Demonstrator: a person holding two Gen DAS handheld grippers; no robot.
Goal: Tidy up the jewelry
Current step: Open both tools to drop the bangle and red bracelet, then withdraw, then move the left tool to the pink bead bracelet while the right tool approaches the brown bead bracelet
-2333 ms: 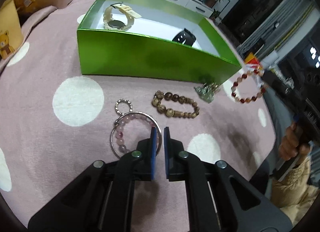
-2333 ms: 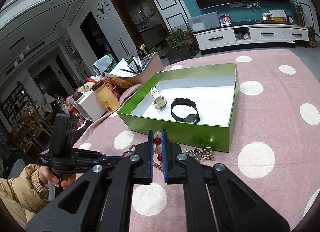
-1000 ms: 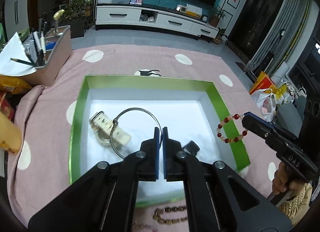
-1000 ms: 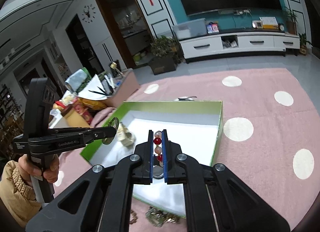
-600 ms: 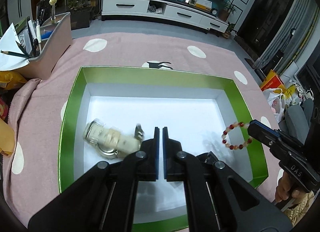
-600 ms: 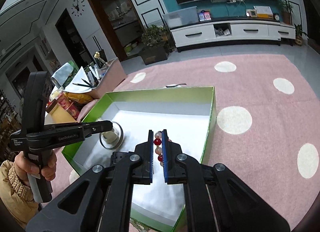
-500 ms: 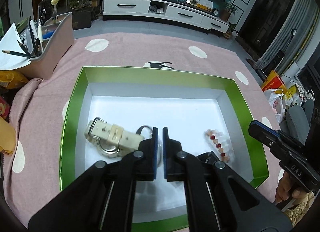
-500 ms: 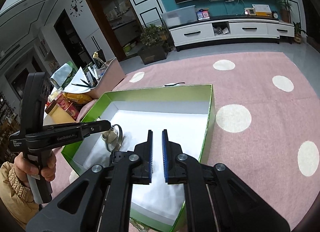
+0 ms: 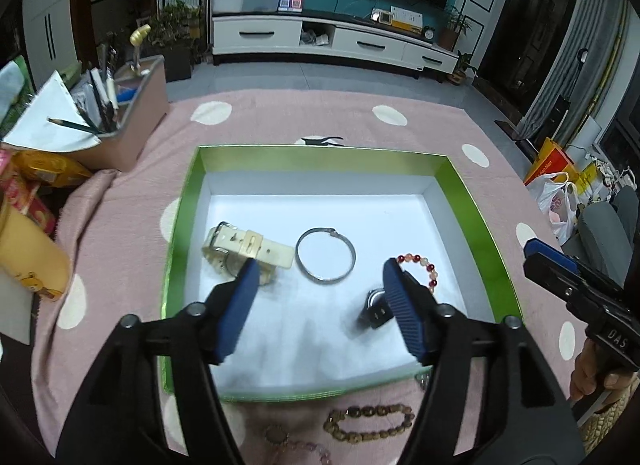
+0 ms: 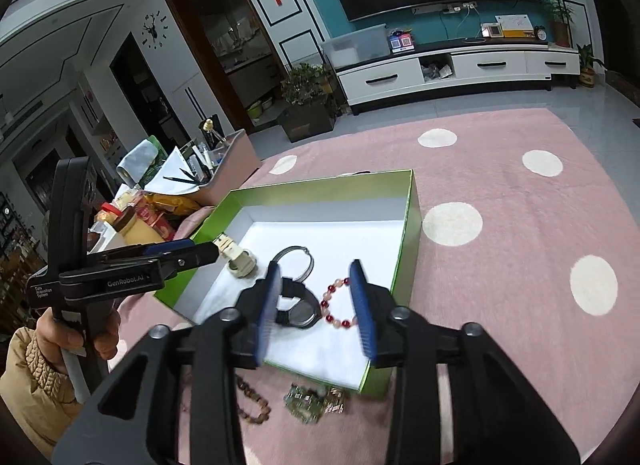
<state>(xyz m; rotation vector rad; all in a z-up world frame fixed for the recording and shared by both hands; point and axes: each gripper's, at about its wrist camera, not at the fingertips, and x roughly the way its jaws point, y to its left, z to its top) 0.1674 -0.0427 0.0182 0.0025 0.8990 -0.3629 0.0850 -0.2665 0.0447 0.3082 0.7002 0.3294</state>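
Green walls of the box [image 9: 182,221] rise on all four sides around a white floor, and the jewelry already sorted lies inside. A cream watch [image 9: 240,249] sits close to the left wall, a steel bangle [image 9: 325,255] lies flat just right of it near the middle, and a bead bracelet [image 9: 420,267] rests toward the right wall beside a black watch [image 9: 376,311]. White floor behind these pieces, toward the far wall, is bare.

Both pairs of tongs are released and hold nothing. The left tongs [image 9: 316,305] hover over the near half of the box with their blue pads spread wide, one pad above the cream watch, the other above the black watch. The right tongs [image 10: 316,305] are spread likewise over the box's near right corner, with the black watch [image 10: 298,307] and bead bracelet [image 10: 340,305] showing between their pads. In the right wrist view, the left tongs [image 10: 208,251] reach in across the left wall, near the cream watch [image 10: 238,259].

Outside the near wall, on the pink dotted cloth [image 10: 520,225] that covers the counter, lie a brown bracelet [image 9: 368,423], a pale purple bracelet [image 9: 304,451] and a metal trinket [image 10: 314,401], all close to the box edge. A pen holder [image 9: 132,121] stands beyond the far left corner. Cloth to the right of the box is open.
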